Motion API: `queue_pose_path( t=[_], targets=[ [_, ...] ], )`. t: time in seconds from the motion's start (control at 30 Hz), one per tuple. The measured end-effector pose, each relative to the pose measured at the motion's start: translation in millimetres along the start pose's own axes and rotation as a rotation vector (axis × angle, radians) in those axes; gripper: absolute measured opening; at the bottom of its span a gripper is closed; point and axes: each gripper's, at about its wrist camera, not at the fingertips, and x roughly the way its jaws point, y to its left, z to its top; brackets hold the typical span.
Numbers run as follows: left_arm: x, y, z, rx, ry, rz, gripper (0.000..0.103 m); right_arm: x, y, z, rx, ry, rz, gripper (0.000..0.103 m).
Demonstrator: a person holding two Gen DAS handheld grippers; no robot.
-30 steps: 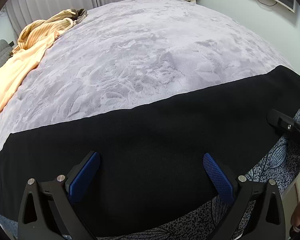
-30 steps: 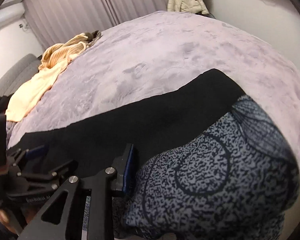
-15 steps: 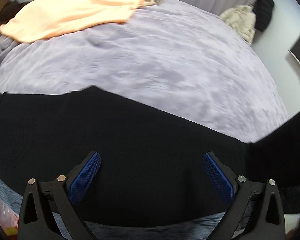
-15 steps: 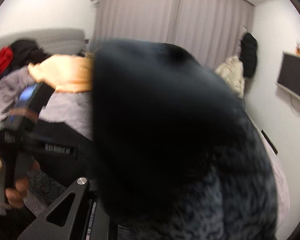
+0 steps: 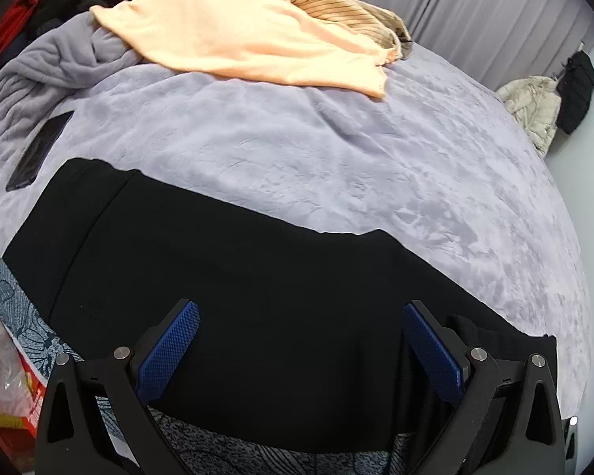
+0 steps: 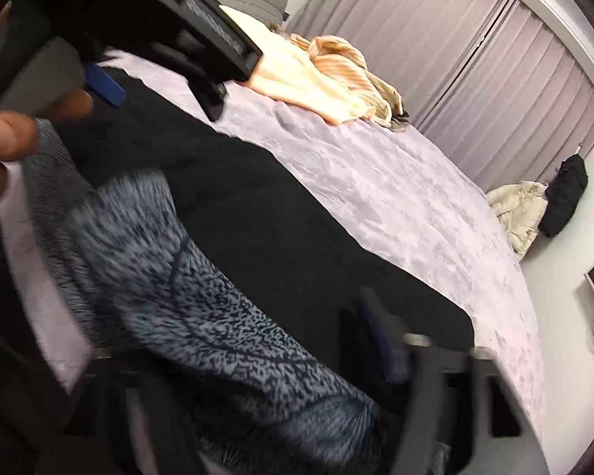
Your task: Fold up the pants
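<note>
The black pants [image 5: 233,277] lie flat across the near edge of a bed under a lavender fleece blanket [image 5: 336,150]. My left gripper [image 5: 297,348] is open, its blue pads [image 5: 170,348] just above the black fabric, holding nothing. In the right wrist view the pants [image 6: 257,213] run diagonally over the bed. My right gripper [image 6: 249,340] is blurred; one blue pad [image 6: 384,340] shows at the right, wide apart from the other side. The left gripper's body [image 6: 170,19] and the hand holding it fill the upper left of that view.
A peach garment [image 5: 249,35] and a striped tan one [image 5: 328,0] lie at the far side. A dark phone [image 5: 39,150] rests on the blanket at left. A speckled blue sheet [image 6: 202,316] covers the bed's front edge. Curtains [image 6: 475,71] and a cream jacket [image 6: 518,209] stand beyond.
The right gripper was shut on the pants' end, swung it over leftward, and now stands open. The left gripper's view has swung left along the pants toward the waistband end.
</note>
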Motion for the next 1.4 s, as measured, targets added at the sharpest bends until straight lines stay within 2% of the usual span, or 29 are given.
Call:
queue_pose_path(
  t=[0.1,0.2,0.3,0.37,0.43,0.5,0.53,0.57,0.63,0.73,0.8,0.9,1.07,1.17,1.4],
  targets=[
    [-19.9,-28.1,-8.9,0.110,-0.021,-0.055,0.103,-37.8,-14.2,-0.9,0.013,-0.022,0.123,0.083],
    [-40.6,-58.4,-23.8,0.217,-0.031,-0.140,0.103,-74.0,-48.7,-14.6,0.100,-0.048,0.227,0.086],
    [-49.5,-91.9,-46.4,0.330,0.006,-0.232,0.103,-78.7,-87.5,-40.8,0.213,-0.017,0.287,0.087],
    [-43.3,-113.9,-63.3,0.409,0.044,-0.268,0.103,-59.2,-106.0,-52.8,0.302,0.051,0.367,0.087],
    [-25.1,-127.6,-75.9,0.457,0.089,-0.224,0.103,-34.0,-118.7,-73.6,0.411,0.120,0.456,0.087],
    [3.3,-131.7,-82.6,0.474,0.137,-0.136,0.103,-10.2,-122.7,-90.4,0.469,0.170,0.503,0.087],
    [11.8,-131.1,-83.9,0.481,0.130,-0.081,0.103,-11.2,-117.0,-93.2,0.468,0.175,0.509,0.087],
    [22.4,-128.0,-84.1,0.479,0.138,-0.028,0.103,-13.0,-115.0,-91.2,0.456,0.169,0.500,0.087],
    [31.4,-115.0,-78.3,0.414,0.170,-0.087,0.103,-24.1,-119.1,-83.6,0.413,0.138,0.507,0.087],
    [30.6,-113.4,-78.2,0.414,0.167,-0.092,0.103,-38.0,-135.2,-71.7,0.372,0.054,0.412,0.088],
    [31.0,-115.3,-82.6,0.422,0.153,-0.077,0.103,-25.9,-150.1,-61.6,0.354,0.049,0.391,0.088],
    [29.6,-115.2,-85.4,0.423,0.140,-0.074,0.103,2.9,-153.9,-49.8,0.291,0.095,0.492,0.088],
    [30.6,-114.8,-86.2,0.427,0.133,-0.066,0.103,53.8,-146.5,-43.3,0.146,0.117,0.473,0.090],
    [31.5,-116.7,-89.1,0.436,0.126,-0.054,0.103,49.6,-129.4,-50.5,0.070,0.083,0.412,0.092],
    [31.0,-116.0,-89.9,0.440,0.119,-0.068,0.103,17.9,-115.2,-63.3,0.102,0.094,0.264,0.092]
  ],
)
